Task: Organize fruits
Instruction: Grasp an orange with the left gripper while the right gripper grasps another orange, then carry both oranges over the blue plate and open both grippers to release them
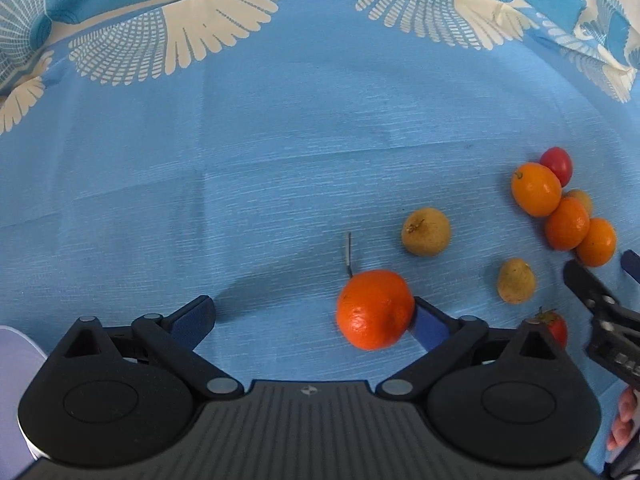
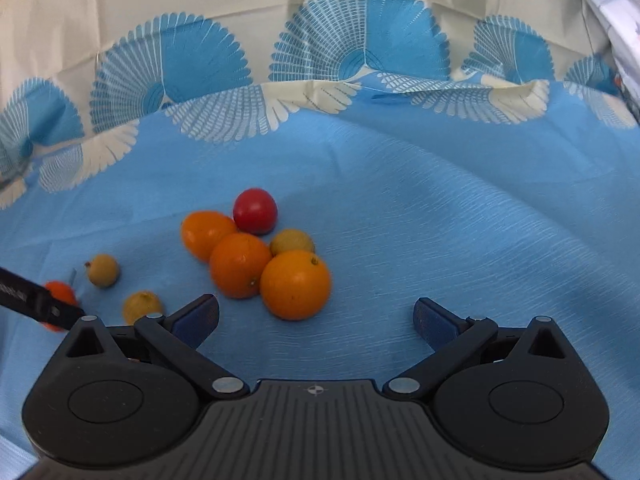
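My left gripper (image 1: 312, 320) is open over the blue cloth. A stemmed mandarin (image 1: 374, 308) lies between its fingers, against the right pad (image 1: 430, 326) and far from the left one. Two yellowish fruits (image 1: 426, 231) (image 1: 516, 281) lie just beyond it. My right gripper (image 2: 316, 318) is open and holds nothing. The nearest orange (image 2: 295, 284) of a cluster sits just ahead of its fingertips. That cluster has two more oranges (image 2: 240, 270) (image 2: 208, 234), a red tomato (image 2: 255, 211) and a yellowish fruit (image 2: 292, 242).
A small red fruit (image 1: 556, 326) is half hidden behind the left gripper's right arm. The right gripper's (image 1: 600, 300) fingers reach in at that view's right edge. A white object (image 1: 16, 360) shows at the lower left. Patterned cloth (image 2: 320, 40) rises behind.
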Demonstrator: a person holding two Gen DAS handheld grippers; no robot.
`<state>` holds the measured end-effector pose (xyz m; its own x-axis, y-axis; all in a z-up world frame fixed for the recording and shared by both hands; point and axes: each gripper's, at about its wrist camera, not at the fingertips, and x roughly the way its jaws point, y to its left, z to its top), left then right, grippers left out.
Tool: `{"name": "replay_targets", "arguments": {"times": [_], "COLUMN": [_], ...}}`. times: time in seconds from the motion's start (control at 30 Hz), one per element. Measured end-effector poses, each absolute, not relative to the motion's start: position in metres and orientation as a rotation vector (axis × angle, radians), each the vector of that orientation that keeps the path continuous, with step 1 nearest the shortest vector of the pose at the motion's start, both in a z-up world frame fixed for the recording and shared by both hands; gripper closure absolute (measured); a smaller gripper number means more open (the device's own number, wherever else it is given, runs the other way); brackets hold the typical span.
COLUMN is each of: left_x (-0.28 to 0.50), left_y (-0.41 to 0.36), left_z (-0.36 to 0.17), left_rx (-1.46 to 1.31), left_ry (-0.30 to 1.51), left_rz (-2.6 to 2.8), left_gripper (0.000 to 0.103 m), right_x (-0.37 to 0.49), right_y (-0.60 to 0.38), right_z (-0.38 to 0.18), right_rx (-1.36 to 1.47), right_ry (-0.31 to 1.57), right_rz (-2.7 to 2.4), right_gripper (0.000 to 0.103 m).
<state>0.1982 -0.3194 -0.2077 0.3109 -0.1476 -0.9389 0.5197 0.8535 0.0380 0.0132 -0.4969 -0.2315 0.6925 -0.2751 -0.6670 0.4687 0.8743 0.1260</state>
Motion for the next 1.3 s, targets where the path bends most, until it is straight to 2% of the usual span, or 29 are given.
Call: {"name": "replay_targets", "arguments": {"times": [0.03, 0.07, 0.1, 0.13, 0.17, 0.2, 0.23, 0.47, 0.73, 1.0, 1.3], "left_x": [0.196, 0.193, 0.187, 0.185, 0.181, 0.179, 0.177, 0.138, 0.066, 0.002, -0.029], "left_y": [-0.32, -0.321, -0.325, -0.328, -0.33, -0.329, -0.328, -0.304, -0.215, -0.095, -0.012], "left_z": [-0.206, -0.202, -0.195, -0.192, -0.188, -0.185, -0.182, -0.144, -0.082, -0.033, -0.024], "left_rx": [0.363, 0.368, 0.378, 0.393, 0.406, 0.397, 0.389, 0.383, 0.37, 0.311, 0.194], "left_ry": [1.17, 1.153, 1.138, 1.131, 1.131, 1.128, 1.125, 1.11, 1.095, 1.026, 1.01], "left_rz": [-0.466, -0.475, -0.487, -0.5, -0.497, -0.506, -0.517, -0.509, -0.419, -0.325, -0.271], "left_gripper": [0.013, 0.028, 0.055, 0.064, 0.064, 0.065, 0.065, 0.065, 0.064, 0.064, 0.064], "right_x": [0.017, 0.022, 0.025, 0.028, 0.027, 0.025, 0.025, -0.004, -0.073, -0.128, -0.131], "right_y": [-0.493, -0.49, -0.487, -0.486, -0.486, -0.485, -0.482, -0.482, -0.411, -0.29, -0.196], "right_z": [-0.233, -0.236, -0.238, -0.239, -0.237, -0.234, -0.231, -0.195, -0.137, -0.09, -0.054], "right_rx": [0.264, 0.228, 0.191, 0.162, 0.165, 0.162, 0.144, 0.32, 0.425, 0.368, 0.235], "right_ry": [0.693, 0.697, 0.703, 0.709, 0.695, 0.678, 0.681, 0.734, 0.699, 0.696, 0.681], "right_rz": [-0.435, -0.442, -0.451, -0.459, -0.445, -0.421, -0.418, -0.52, -0.397, -0.176, -0.055], "right_gripper": [0.0, 0.0, 0.001, 0.002, 0.009, 0.04, 0.063, 0.063, 0.063, 0.063, 0.063]}}
